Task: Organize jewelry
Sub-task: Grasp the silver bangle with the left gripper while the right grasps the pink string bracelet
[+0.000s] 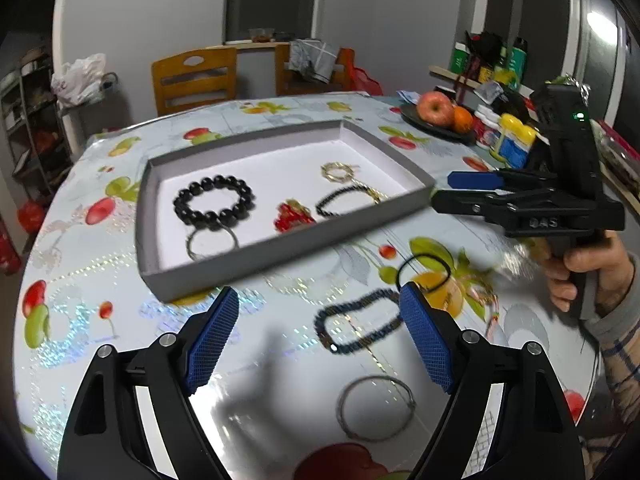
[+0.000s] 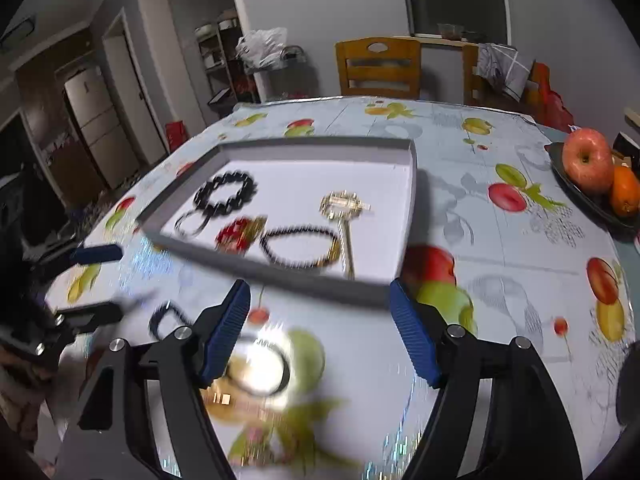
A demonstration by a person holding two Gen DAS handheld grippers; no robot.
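Note:
A shallow grey tray holds a big black bead bracelet, a thin ring, a red ornament, a dark beaded bracelet and a gold piece. On the cloth in front lie a dark bead bracelet, a black hair band, a wire bangle and a gold chain. My left gripper is open and empty above the bead bracelet. My right gripper is open and empty by the tray's near right corner.
A dark plate with an apple and an orange stands at the right. Bottles and a yellow-lidded jar crowd the right edge. Wooden chairs stand behind the fruit-patterned table.

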